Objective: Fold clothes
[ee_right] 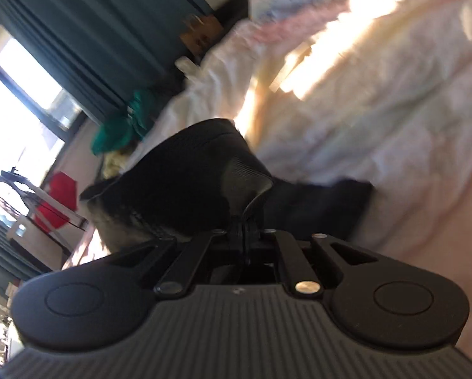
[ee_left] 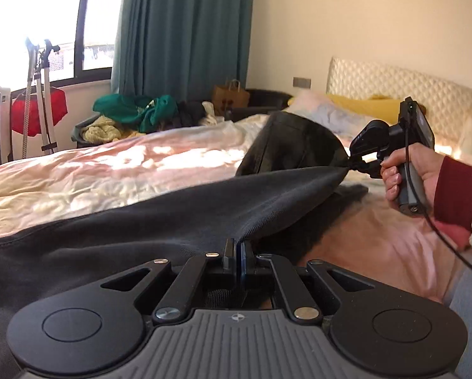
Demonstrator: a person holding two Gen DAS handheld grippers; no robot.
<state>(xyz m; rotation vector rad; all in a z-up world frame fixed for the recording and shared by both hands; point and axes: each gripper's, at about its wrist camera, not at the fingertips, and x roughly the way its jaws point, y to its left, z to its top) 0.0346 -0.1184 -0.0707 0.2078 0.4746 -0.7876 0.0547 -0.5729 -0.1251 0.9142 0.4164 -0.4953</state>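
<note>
Fabric fills both views: our left gripper (ee_left: 237, 249) pinches the dark garment (ee_left: 179, 218) just ahead of its closed fingers. Only the left camera shows our right gripper (ee_left: 351, 161) clamping the far end, stretched taut above the bed (ee_left: 93, 170); the right camera shows blurred, bunched black cloth.

Strong daylight through the window (ee_left: 39, 22), blown out to white on my left wrist view. Sun patches glare on the bedspread (ee_left: 109, 170), mottled shadows between. Dark garment (ee_left: 179, 221) reads near-black, little texture. My left view is sharp; the fisheye bends the curtain (ee_left: 185, 28) and the frame corners go dark. My right wrist view is tilted and motion-blurred all over; bedding highlights (ee_right: 330, 47) clipped, window (ee_right: 11, 101) overexposed, the garment (ee_right: 179, 173) a black mass.
</note>
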